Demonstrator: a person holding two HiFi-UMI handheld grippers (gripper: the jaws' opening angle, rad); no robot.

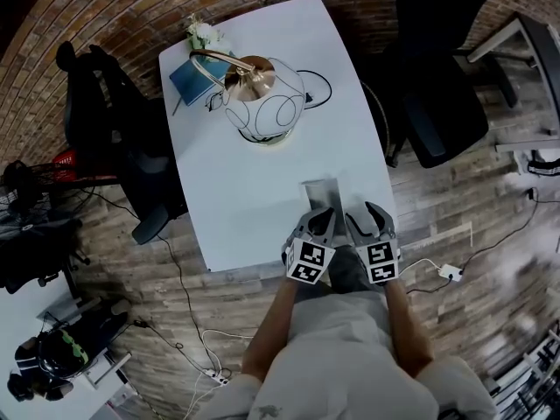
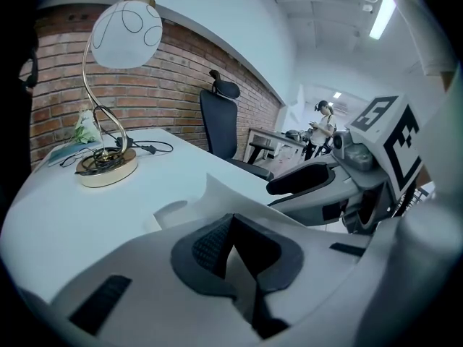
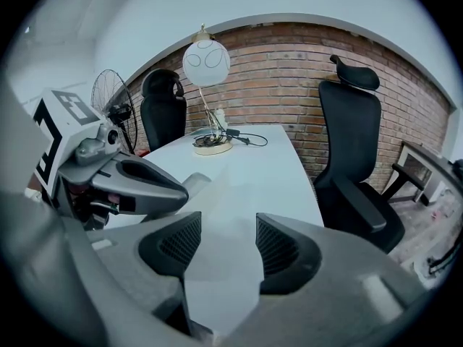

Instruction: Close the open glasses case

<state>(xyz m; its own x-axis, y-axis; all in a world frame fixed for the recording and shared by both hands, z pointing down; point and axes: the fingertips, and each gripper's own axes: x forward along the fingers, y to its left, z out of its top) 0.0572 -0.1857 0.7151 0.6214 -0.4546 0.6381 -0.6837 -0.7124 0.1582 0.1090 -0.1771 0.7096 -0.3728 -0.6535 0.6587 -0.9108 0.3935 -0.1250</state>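
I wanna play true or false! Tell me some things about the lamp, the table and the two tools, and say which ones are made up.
1. The lamp has a round white shade. True.
2. The lamp stands on the floor. False: it stands on the white table.
3. The right tool has its jaws squeezed shut. False: they stand apart.
4. The glasses case lies at the table's near end, just ahead of the left tool. True.
5. A black office chair stands beside the table. True.
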